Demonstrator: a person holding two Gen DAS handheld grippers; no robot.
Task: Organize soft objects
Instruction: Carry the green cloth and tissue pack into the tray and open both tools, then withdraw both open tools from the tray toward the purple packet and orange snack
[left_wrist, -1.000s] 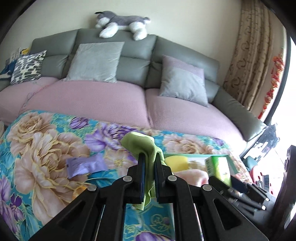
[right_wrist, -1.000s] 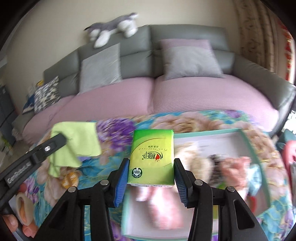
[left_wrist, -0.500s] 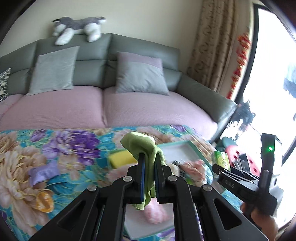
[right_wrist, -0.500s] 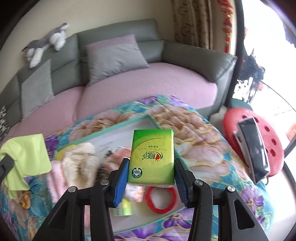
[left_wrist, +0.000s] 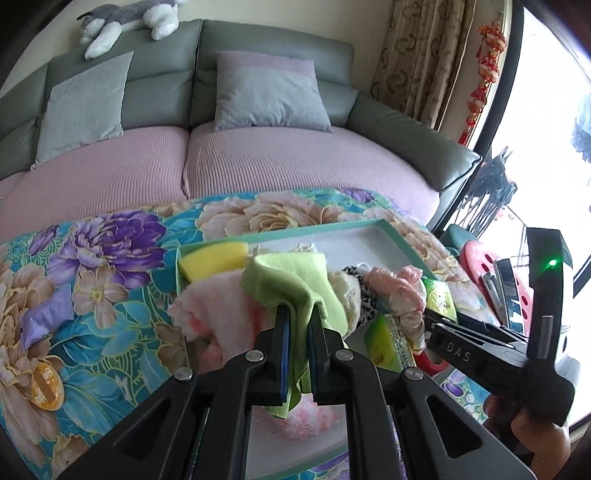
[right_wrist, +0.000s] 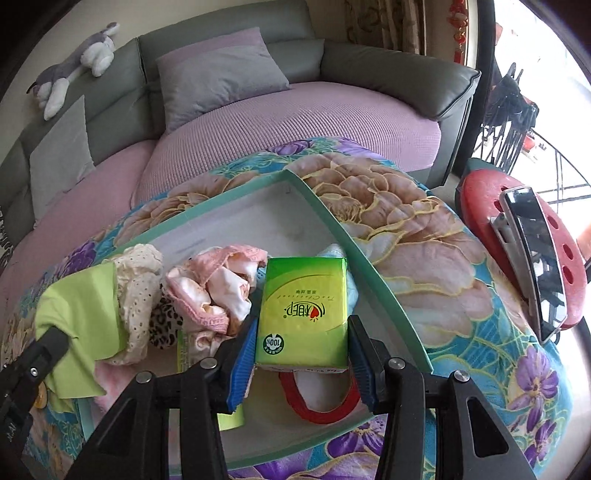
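My left gripper (left_wrist: 300, 314) is shut on a lime green cloth (left_wrist: 295, 280) that hangs over the teal-rimmed white tray (left_wrist: 399, 243). The same green cloth (right_wrist: 79, 317) shows at the left of the right wrist view. Over the tray's right half (right_wrist: 354, 243), my right gripper (right_wrist: 301, 332) is shut on a green tissue pack (right_wrist: 304, 314). In the tray lie a yellow sponge (left_wrist: 214, 258), pink fluffy cloth (left_wrist: 218, 314), pink scrunchies (right_wrist: 218, 284), a cream lace piece (right_wrist: 140, 280), a leopard-print item (right_wrist: 164, 325) and a red ring (right_wrist: 317, 402).
The tray sits on a floral blanket (left_wrist: 110, 266) before a grey sofa with pink covers (left_wrist: 258, 162) and cushions. A purple packet (left_wrist: 44, 314) lies on the blanket at left. A red stool (right_wrist: 480, 199) with a phone (right_wrist: 535, 254) stands right. A hand (left_wrist: 524, 432) holds the right gripper.
Both grippers swung right and lower over the tray, each keeping its load. The tray's contents now lie right under the green cloth and the tissue pack.
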